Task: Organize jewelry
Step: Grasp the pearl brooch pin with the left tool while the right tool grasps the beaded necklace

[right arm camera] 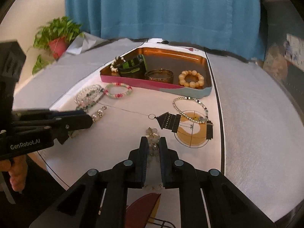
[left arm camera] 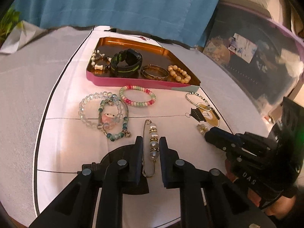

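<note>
My left gripper (left arm camera: pixel 151 138) is shut on a pearl safety pin (left arm camera: pixel 153 142) low over the white cloth; the right wrist view shows it from the side (right arm camera: pixel 91 120). My right gripper (right arm camera: pixel 153 138) is shut on a pearl cluster piece (right arm camera: pixel 153 133), whose beads fill the gap between its pads. A pink tin tray (left arm camera: pixel 133 81) at the back holds a watch (left arm camera: pixel 126 61), a gold bangle (left arm camera: pixel 154 73) and a cream bead bracelet (left arm camera: pixel 179 74). Loose on the cloth lie a pink-green bracelet (left arm camera: pixel 137 96), a clear bead bracelet (left arm camera: pixel 83 108), a teal charm bracelet (left arm camera: pixel 114 125) and a silver chain (right arm camera: pixel 190 110).
A potted plant (right arm camera: pixel 57 43) stands at the table's far left corner and a blue curtain (right arm camera: pixel 161 9) hangs behind. A clear plastic box (left arm camera: pixel 256 60) stands off the table's right side. A lantern print (right arm camera: pixel 169 122) marks the cloth near the chain.
</note>
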A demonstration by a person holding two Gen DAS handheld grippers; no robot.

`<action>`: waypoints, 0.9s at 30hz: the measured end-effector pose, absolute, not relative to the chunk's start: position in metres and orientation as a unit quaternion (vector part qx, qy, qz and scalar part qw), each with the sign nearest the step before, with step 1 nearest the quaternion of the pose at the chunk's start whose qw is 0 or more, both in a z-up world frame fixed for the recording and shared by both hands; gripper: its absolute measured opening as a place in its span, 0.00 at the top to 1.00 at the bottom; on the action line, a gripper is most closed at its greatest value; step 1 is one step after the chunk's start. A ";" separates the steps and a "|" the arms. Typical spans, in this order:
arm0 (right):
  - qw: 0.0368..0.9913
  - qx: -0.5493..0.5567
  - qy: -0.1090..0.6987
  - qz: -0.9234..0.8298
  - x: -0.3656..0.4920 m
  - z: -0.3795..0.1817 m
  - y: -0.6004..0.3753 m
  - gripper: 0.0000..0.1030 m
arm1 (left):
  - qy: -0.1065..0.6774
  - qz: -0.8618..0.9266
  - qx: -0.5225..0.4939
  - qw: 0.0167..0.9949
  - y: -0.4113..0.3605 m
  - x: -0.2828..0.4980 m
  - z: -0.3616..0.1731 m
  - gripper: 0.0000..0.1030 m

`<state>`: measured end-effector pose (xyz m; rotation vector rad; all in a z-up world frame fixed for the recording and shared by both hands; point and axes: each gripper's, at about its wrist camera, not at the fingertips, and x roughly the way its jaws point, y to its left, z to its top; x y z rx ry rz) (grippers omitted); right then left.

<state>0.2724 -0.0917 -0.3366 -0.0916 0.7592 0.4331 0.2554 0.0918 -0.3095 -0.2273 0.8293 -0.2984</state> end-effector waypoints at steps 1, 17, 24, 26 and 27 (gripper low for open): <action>0.906 -0.034 0.365 0.210 0.273 -0.334 -0.095 1.00 | 0.401 -0.144 -0.108 0.898 0.091 0.255 -0.309 0.87; 0.896 -0.080 0.383 0.209 0.272 -0.333 -0.089 0.93 | 0.406 -0.159 -0.041 0.899 0.074 0.252 -0.309 0.95; 0.897 -0.108 0.379 0.200 0.275 -0.336 -0.081 0.86 | 0.405 -0.165 -0.055 0.898 0.075 0.250 -0.307 0.79; 0.897 -0.112 0.380 0.198 0.276 -0.336 -0.079 0.86 | 0.401 -0.169 -0.060 0.898 0.077 0.249 -0.307 0.73; 0.896 -0.116 0.380 0.198 0.275 -0.335 -0.079 0.86 | 0.401 -0.169 -0.055 0.899 0.075 0.250 -0.307 0.73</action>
